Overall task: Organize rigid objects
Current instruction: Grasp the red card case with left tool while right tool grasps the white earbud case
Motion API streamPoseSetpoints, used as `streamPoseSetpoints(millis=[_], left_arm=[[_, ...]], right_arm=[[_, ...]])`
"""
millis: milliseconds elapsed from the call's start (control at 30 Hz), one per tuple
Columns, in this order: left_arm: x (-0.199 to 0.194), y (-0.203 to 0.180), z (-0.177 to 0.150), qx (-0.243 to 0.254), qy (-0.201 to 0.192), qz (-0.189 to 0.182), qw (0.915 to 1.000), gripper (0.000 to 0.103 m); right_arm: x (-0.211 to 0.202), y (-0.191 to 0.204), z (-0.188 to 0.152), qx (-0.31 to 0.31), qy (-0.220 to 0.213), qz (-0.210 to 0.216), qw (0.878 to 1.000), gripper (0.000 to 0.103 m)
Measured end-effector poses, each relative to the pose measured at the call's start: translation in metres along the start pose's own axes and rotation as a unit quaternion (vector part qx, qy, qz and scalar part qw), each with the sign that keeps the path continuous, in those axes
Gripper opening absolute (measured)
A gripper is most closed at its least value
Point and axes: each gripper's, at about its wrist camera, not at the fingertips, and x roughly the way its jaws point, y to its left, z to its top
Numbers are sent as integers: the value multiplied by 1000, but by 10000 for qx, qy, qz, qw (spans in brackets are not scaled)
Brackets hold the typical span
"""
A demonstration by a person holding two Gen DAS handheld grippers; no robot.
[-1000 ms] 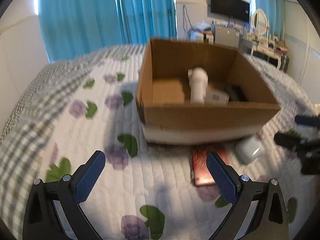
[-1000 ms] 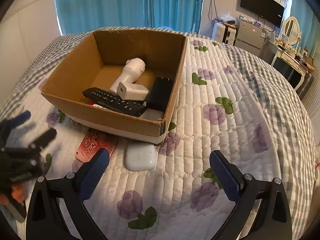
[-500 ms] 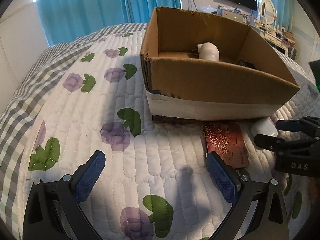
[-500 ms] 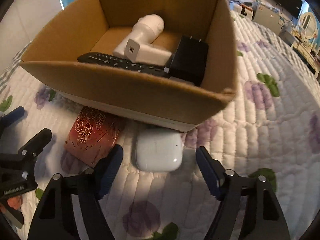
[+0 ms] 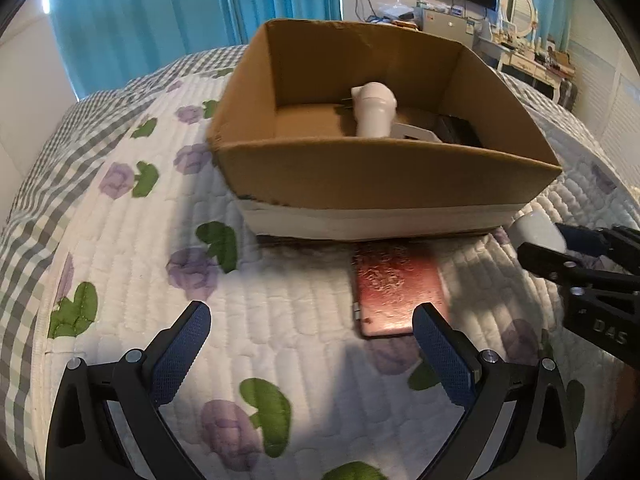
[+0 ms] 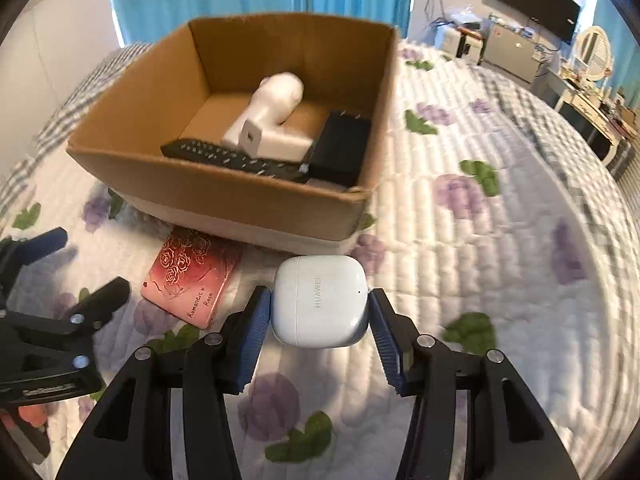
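Right jaws: right gripper pinching white earbud case on both sides, pads touching.
Left jaws: left gripper spread wide, holding nothing, above the quilt.
Earbud case: on the bed, just in front of the cardboard box, beside its near right corner.
Red card case: flat on the bed, left of the earbud case, one end against the box.
Inside box: white device, black remote, black adapter.
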Motion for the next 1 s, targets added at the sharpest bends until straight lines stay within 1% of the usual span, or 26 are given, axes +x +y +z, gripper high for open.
streamPoseSetpoints(millis=[67, 167, 233, 367, 467, 533, 567, 600, 633, 700, 767, 933, 1000], left_arm=[[3, -11, 3, 68, 60, 33, 10000, 103], [11, -25, 5, 122, 183, 26, 9998, 103], [20, -34, 5, 184, 261, 19, 9995, 103], [39, -47, 7, 208, 389, 93, 9990, 103], [53, -53, 4, 199, 497, 67, 9985, 98], [59, -55, 4, 210, 486, 59, 9986, 96], [60, -55, 5, 210, 438, 47, 9988, 95], [61, -55, 6, 216, 413, 26, 9989, 92], [60, -55, 7, 223, 388, -13, 9990, 82], [56, -58, 8, 299, 347, -97, 9989, 70], [51, -62, 6, 476, 342, -94, 9982, 70], [35, -56, -1, 450, 334, -233, 9982, 70], [25, -51, -4, 412, 281, -270, 9984, 70]], right_arm=[[-4, -5, 0, 77, -33, -29, 10000, 50], [-2, -14, 6, 298, 44, 49, 9995, 50], [-2, -23, 6, 443, 103, 119, 9989, 50], [-1, -26, 5, 551, 153, 174, 9982, 50], [1, -26, 7, 548, 195, 175, 9982, 50], [3, -25, 7, 543, 222, 179, 9981, 50], [3, -25, 7, 540, 234, 180, 9981, 50], [4, -25, 7, 540, 254, 179, 9981, 50], [5, -24, 7, 537, 277, 168, 9980, 50], [6, -23, 6, 517, 299, 147, 9981, 50], [6, -23, 6, 503, 297, 135, 9982, 50], [-1, -22, 5, 515, 169, 121, 9985, 50], [-10, -18, 5, 447, 17, 73, 9990, 50]])
